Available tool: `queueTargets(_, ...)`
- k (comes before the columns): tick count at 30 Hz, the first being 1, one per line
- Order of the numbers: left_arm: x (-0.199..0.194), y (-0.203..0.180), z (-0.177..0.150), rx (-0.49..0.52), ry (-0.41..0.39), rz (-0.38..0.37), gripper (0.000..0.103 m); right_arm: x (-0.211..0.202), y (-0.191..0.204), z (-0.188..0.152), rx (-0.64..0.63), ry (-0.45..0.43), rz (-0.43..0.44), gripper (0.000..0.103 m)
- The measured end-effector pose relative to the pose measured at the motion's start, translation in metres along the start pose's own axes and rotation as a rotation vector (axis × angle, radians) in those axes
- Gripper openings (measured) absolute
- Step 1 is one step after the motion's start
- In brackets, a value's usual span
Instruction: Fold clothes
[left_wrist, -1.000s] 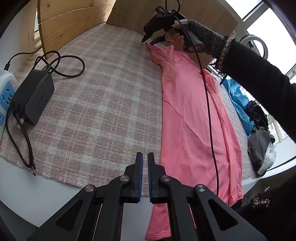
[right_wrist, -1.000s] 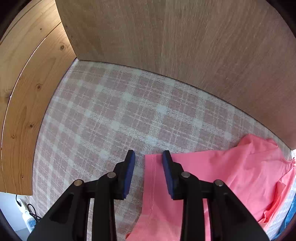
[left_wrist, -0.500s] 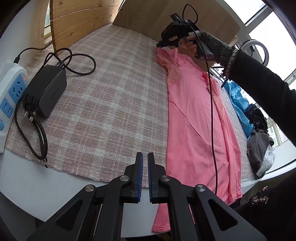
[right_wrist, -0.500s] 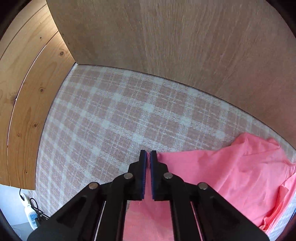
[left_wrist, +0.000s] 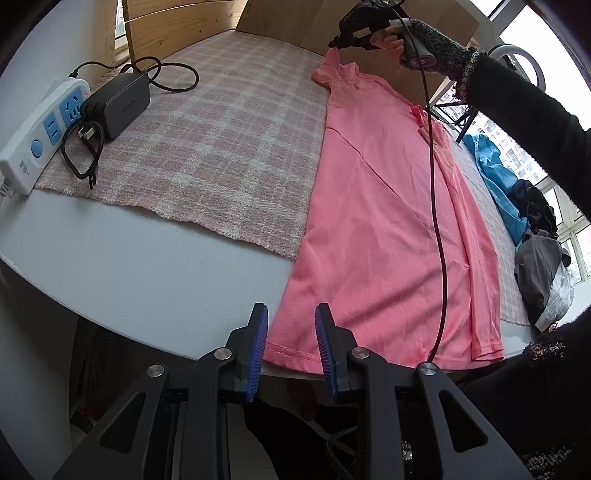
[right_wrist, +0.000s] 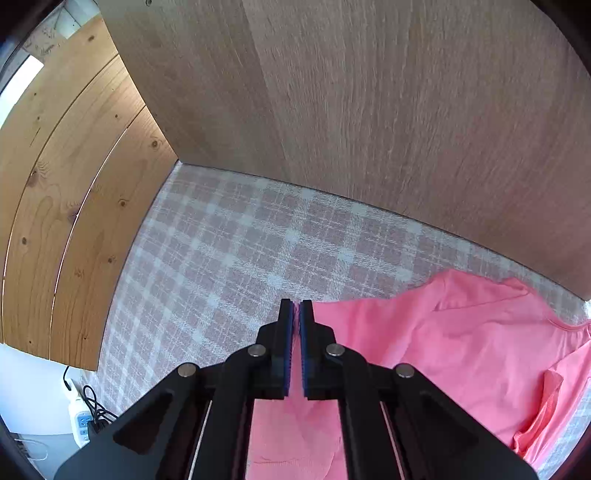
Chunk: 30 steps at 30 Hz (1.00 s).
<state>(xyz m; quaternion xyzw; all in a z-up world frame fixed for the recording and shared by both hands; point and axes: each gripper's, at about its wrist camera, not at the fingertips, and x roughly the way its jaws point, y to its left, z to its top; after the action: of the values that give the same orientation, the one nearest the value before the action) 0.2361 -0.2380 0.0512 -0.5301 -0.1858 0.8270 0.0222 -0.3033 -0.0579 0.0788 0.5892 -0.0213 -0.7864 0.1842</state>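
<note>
Pink shirt (left_wrist: 384, 206) lies lengthwise on the plaid cloth (left_wrist: 221, 147) over the worktop (left_wrist: 129, 266). Right gripper (right_wrist: 296, 314) fingers are clamped on its far corner. Left gripper (left_wrist: 290, 347) fingers have just been opening; they straddle the near hem without pinching it.

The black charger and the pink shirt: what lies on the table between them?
Only bare checked cloth lies between the black charger and the pink shirt; nothing else is there. The left wrist view shows this.
</note>
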Motion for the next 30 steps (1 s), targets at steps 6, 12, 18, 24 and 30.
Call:
queueTargets(6, 0.003, -0.006, -0.008, 0.022, -0.031, 0.054, 0.012, -0.014, 0.006, 0.003, -0.026, -0.021, 0.013, 0.004)
queueTargets(12, -0.009, -0.022, -0.013, 0.025, -0.115, 0.041, 0.000, -0.025, -0.006, 0.002, -0.018, -0.048, 0.015, 0.004)
queueTargets(18, -0.038, -0.079, -0.023, 0.127, -0.171, -0.033, 0.000, -0.055, -0.046, -0.004, 0.008, -0.088, 0.013, 0.004)
queueTargets(24, -0.011, -0.141, -0.043, 0.239, -0.078, -0.113, 0.001, -0.082, -0.103, -0.017, 0.057, -0.142, -0.024, 0.004)
queueTargets(30, 0.011, -0.171, -0.055, 0.295, -0.016, -0.148, 0.001, -0.079, -0.162, -0.029, 0.127, -0.131, -0.070, 0.004)
